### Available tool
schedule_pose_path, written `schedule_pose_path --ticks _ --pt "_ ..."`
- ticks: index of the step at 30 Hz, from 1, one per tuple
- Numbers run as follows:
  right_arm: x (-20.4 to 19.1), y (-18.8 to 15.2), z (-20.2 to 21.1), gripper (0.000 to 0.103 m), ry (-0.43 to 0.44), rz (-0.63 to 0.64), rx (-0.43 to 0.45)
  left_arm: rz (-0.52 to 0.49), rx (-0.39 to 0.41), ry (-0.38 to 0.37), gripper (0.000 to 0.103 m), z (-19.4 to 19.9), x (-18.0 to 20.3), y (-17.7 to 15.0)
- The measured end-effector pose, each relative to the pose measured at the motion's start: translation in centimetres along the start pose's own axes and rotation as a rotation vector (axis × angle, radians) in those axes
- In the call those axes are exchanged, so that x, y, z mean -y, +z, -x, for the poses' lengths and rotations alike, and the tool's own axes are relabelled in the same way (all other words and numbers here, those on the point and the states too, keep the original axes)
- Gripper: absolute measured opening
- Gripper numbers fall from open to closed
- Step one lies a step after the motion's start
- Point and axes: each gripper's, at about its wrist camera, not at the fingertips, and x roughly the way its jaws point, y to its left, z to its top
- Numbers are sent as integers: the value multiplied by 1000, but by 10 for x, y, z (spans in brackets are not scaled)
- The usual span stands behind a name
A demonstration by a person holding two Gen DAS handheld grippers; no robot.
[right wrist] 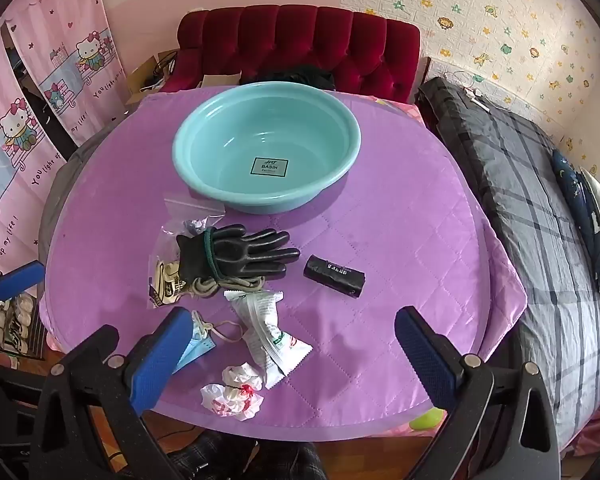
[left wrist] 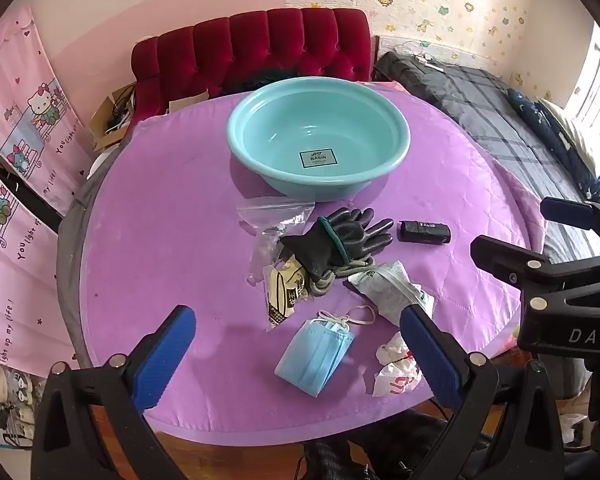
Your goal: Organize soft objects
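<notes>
A teal basin (left wrist: pixel 318 136) (right wrist: pixel 266 160) sits empty at the far side of the purple-covered table (left wrist: pixel 160 240) (right wrist: pixel 400 240). In front of it lie a black glove (left wrist: pixel 340 236) (right wrist: pixel 236 256), a clear zip bag (left wrist: pixel 274 216) (right wrist: pixel 192 212), a black roll (left wrist: pixel 424 233) (right wrist: pixel 334 276), a white sachet (left wrist: pixel 388 288) (right wrist: pixel 272 332), a blue face mask (left wrist: pixel 316 356) (right wrist: pixel 198 346) and a crumpled white bag (left wrist: pixel 396 368) (right wrist: pixel 232 394). My left gripper (left wrist: pixel 298 356) hangs open above the mask. My right gripper (right wrist: pixel 290 360) is open above the sachet, holding nothing.
A red tufted chair (left wrist: pixel 256 48) (right wrist: pixel 300 44) stands behind the table. A bed with a plaid cover (left wrist: pixel 500 120) (right wrist: pixel 540 220) runs along the right. Pink curtains (left wrist: pixel 20 140) hang at the left. A cardboard box (left wrist: pixel 108 120) sits on the floor beside the chair.
</notes>
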Motion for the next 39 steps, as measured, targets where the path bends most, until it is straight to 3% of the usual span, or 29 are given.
schedule_pose_path --ticks 39 --pt "-2 3 -9 103 9 -5 -14 9 -15 1 103 -8 -9 -1"
